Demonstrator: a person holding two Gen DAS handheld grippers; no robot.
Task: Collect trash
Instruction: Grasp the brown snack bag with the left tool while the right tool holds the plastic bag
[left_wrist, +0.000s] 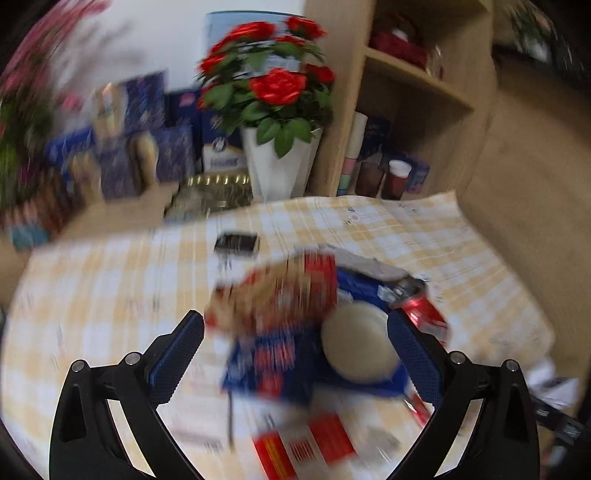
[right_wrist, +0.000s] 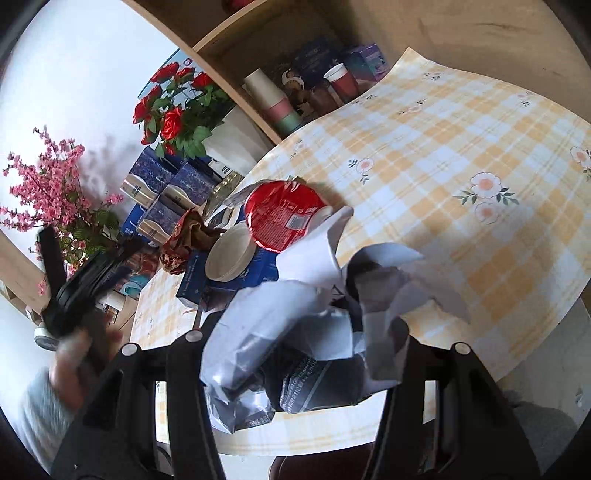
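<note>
The right gripper (right_wrist: 295, 354) is clamping a crumpled grey plastic bag (right_wrist: 295, 332) near the white bowl (right_wrist: 231, 254); the left gripper (left_wrist: 295, 328) is hovering agape over that bowl.

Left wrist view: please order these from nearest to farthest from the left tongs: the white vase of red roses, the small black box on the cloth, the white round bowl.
1. White round bowl, just ahead of the left tongs, toward the right finger.
2. Small black box, mid-table, ahead.
3. White vase of red roses, beyond the table's far edge.
</note>
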